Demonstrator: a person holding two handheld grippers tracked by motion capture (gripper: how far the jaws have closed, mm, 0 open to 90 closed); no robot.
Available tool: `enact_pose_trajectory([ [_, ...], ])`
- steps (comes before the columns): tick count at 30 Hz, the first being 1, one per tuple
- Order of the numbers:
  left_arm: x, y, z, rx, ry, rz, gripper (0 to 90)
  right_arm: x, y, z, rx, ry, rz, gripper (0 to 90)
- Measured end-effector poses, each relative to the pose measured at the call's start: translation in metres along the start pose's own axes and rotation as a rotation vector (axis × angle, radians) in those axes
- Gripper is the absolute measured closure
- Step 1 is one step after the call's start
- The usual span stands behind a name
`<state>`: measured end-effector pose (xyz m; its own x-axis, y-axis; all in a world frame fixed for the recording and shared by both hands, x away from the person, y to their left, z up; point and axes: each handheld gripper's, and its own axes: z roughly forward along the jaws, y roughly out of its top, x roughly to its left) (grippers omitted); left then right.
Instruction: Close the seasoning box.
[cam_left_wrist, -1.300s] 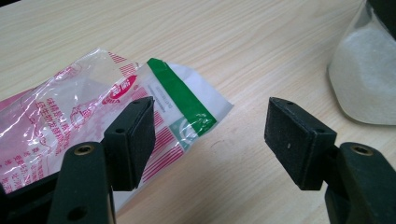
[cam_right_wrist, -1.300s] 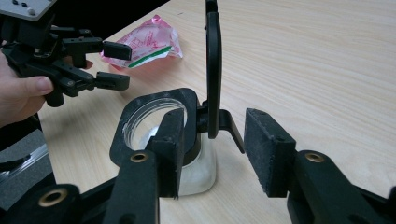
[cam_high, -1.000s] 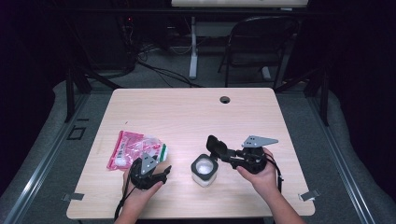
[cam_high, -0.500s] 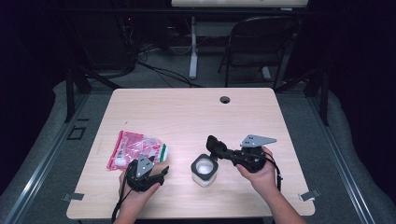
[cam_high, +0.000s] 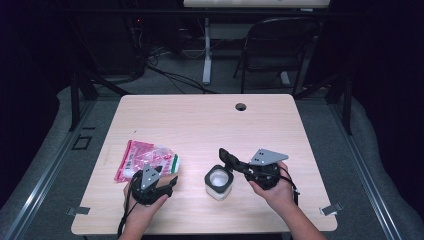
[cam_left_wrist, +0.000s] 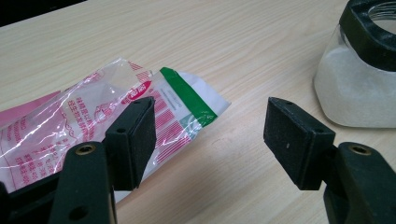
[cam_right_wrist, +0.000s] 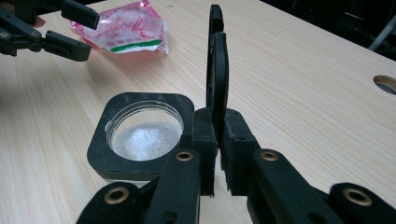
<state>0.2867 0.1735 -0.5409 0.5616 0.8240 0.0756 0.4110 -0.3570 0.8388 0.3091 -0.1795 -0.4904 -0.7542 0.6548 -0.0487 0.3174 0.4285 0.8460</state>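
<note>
In the high view, the two hands come in at the bottom edge of the frame. The left gripper (cam_high: 167, 184) is in the lower left part, above the near edge of the table (cam_high: 200, 120). Its jaws stand apart and nothing is between them. In the left gripper view the two black pads (cam_left_wrist: 137, 135) frame bare wood, and the left pad stands in front of the corner of the plastic bag (cam_left_wrist: 93, 126).

The right gripper (cam_high: 226, 156) is in the lower right part of the high view, with its jaws pointing to the left of the frame. Its jaws are pressed together on a thin black lid (cam_right_wrist: 217, 70), which stands on its edge between the pads in the right gripper view.

Just beside this gripper, at lower centre of the high view, stands the jar (cam_high: 219, 181). It has a square black collar and a round open mouth, and white powder is inside. In the right gripper view the jar (cam_right_wrist: 140, 135) is in the lower left of the frame, close beside the held lid.

A little farther, at middle left of the high view, the plastic bag (cam_high: 145, 157) lies flat on the table. It is pink and clear with a green stripe.

Farther away, near the far edge of the table, there is a round cable hole (cam_high: 241, 106). Behind the table stands a dark chair (cam_high: 275, 45).
</note>
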Motion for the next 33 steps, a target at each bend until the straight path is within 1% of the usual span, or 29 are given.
enact_pose_trajectory([
  [2,0.0,0.0,0.0,-0.001,0.002,0.001,34.3,0.001,0.0,0.0,0.001,-0.005,-0.005,85.0],
  [13,0.003,0.001,-0.001,-0.008,0.005,-0.008,34.8,0.003,0.0,0.0,-0.011,0.018,0.003,81.9],
  [22,0.006,0.001,-0.003,-0.009,0.011,-0.017,35.8,0.007,0.0,0.0,-0.022,0.038,-0.003,77.2],
  [23,0.006,0.001,-0.003,-0.01,0.011,-0.018,35.8,0.007,0.0,0.0,-0.021,0.043,-0.003,75.5],
  [24,0.006,0.001,-0.003,-0.009,0.011,-0.018,35.7,0.008,0.001,0.001,-0.013,0.048,-0.009,73.3],
  [30,0.006,0.002,-0.001,-0.006,0.011,-0.006,35.6,0.012,0.0,0.003,-0.004,0.067,-0.024,69.3],
  [33,0.006,0.002,0.0,-0.008,0.01,-0.006,35.6,0.017,0.0,0.004,0.0,0.064,-0.043,66.8],
])
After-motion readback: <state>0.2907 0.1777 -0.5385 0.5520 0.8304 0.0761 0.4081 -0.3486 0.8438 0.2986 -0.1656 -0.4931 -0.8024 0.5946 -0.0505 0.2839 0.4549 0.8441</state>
